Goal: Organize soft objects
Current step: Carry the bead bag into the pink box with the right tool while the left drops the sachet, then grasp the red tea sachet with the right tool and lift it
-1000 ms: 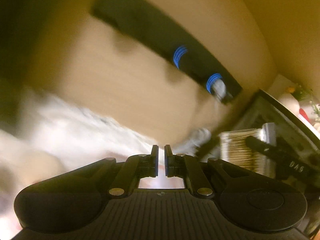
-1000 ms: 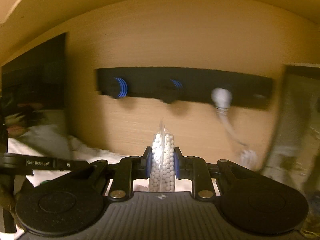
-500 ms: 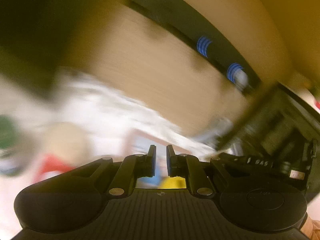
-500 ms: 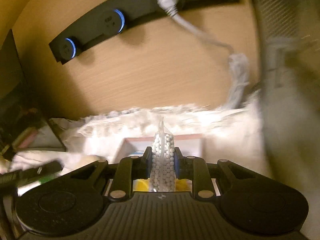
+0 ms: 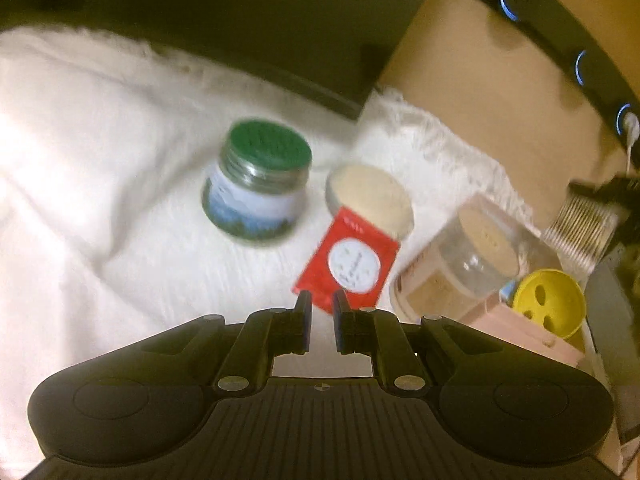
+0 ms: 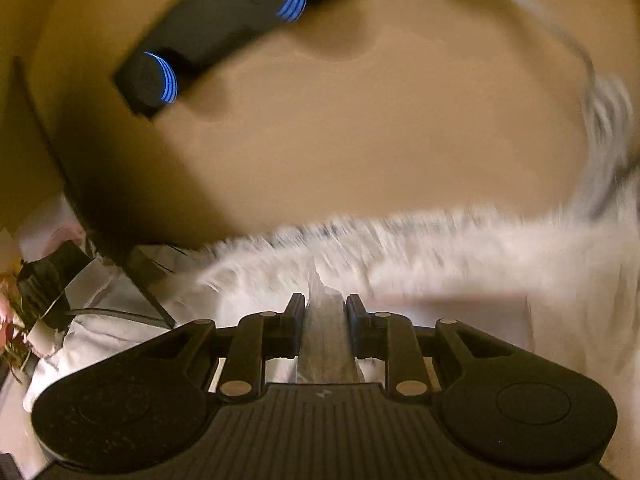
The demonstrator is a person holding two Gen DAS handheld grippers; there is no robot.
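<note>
In the left wrist view a red packet (image 5: 348, 264) with a white round label lies on a white towel (image 5: 100, 200). My left gripper (image 5: 322, 304) hangs just above the packet's near corner, jaws nearly closed with a narrow gap and nothing between them. In the right wrist view my right gripper (image 6: 322, 306) is shut on a clear bag of small white beads (image 6: 324, 320), blurred, held above a white fringed towel (image 6: 440, 256) and a pink box edge (image 6: 448, 300).
A green-lidded jar (image 5: 258, 188) and a cork-lidded jar (image 5: 370, 196) stand on the towel. A pink box (image 5: 500, 312) at right holds a glass jar (image 5: 480, 256) and a yellow holed lid (image 5: 548, 304). A black power strip (image 6: 224, 24) with blue rings is on the wooden wall.
The left gripper swung down from the wall to the towel, over the red packet. The right gripper, still holding the bead bag, moved and tilted; its view is motion-blurred.
</note>
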